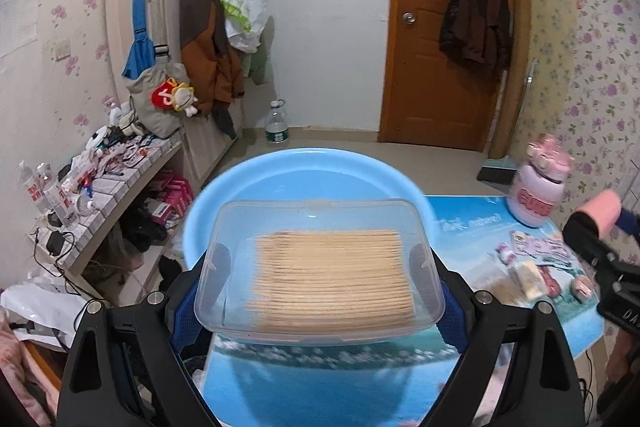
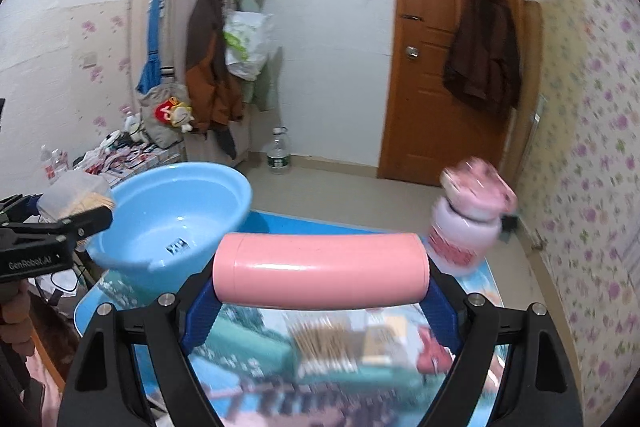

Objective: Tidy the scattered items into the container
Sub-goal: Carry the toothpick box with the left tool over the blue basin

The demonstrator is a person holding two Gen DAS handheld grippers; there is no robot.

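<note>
My left gripper (image 1: 320,275) is shut on a clear plastic box of toothpicks (image 1: 320,267), held lifted just in front of the blue basin (image 1: 304,167). My right gripper (image 2: 320,275) is shut on a pink cylinder (image 2: 320,271), held crosswise between the blue pads, above the table to the right of the blue basin (image 2: 168,223). On the table under it lie a bundle of cotton swabs (image 2: 324,347) and small packets (image 1: 540,251), blurred. The left gripper with the toothpick box (image 2: 76,199) shows at the left edge of the right wrist view.
A pink-lidded jar (image 1: 538,187) stands at the table's far right corner. The table carries a blue sea-picture cover (image 1: 460,223). A cluttered shelf (image 1: 120,167) stands left of the table. A water bottle (image 1: 277,125) stands on the floor by the wall.
</note>
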